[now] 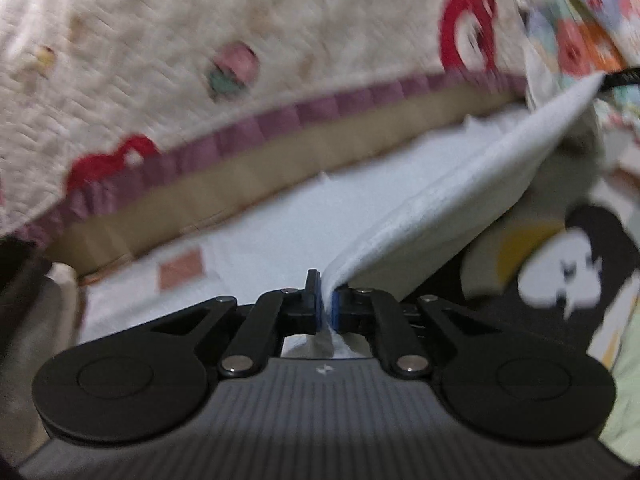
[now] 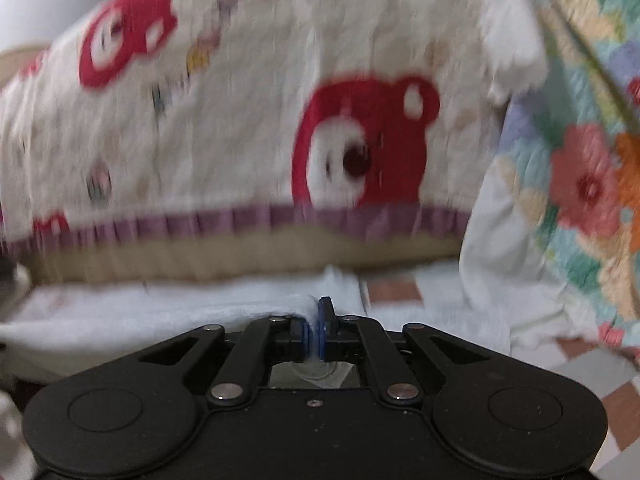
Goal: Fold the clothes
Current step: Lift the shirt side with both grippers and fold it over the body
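Both grippers, left gripper (image 1: 327, 308) and right gripper (image 2: 314, 334), clamp the white cloth (image 1: 440, 208) over a checked bed surface (image 2: 394, 290), bear-print blanket (image 2: 240, 128) behind, probably bedding.

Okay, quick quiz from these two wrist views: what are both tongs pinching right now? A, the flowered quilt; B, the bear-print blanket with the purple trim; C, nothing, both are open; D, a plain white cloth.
D: the left tongs and the right tongs are each shut on an edge of the white cloth, while the bear-print blanket and the flowered quilt lie behind, ungripped.
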### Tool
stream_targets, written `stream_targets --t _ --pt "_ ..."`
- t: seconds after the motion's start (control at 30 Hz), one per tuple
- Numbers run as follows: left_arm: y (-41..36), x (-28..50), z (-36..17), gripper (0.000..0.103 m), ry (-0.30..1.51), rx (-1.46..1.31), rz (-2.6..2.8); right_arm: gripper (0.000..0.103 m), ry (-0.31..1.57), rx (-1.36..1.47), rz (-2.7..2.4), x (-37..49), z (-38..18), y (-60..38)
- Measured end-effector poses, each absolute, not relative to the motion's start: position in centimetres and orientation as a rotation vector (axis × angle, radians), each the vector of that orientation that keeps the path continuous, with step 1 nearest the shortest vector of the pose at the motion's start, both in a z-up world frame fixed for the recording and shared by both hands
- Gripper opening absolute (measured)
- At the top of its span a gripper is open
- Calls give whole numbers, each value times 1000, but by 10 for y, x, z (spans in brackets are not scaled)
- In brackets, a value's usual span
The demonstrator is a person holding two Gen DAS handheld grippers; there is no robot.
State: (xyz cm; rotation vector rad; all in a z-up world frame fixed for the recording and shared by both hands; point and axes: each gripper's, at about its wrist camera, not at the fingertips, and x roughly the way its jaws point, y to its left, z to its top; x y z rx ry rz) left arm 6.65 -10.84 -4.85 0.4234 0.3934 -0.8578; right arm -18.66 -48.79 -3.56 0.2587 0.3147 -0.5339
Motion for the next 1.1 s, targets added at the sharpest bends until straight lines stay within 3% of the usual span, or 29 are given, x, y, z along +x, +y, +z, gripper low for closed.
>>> stream_targets --t 0.2,0.43,0.6,0.87,1.1 --pt "-88 63 42 4 240 281 -779 4 155 252 -509 -198 43 -475" --pt "-48 5 121 4 58 314 -764 4 43 192 -466 -253 96 -431" --pt "-16 -47 156 5 94 299 -802 4 1 171 -445 -305 113 -397" --pt "17 -100 173 5 201 285 -802 4 20 136 -397 -357 128 -365" --pt "-12 -53 113 5 392 257 -761 4 173 236 -366 -322 86 -395"
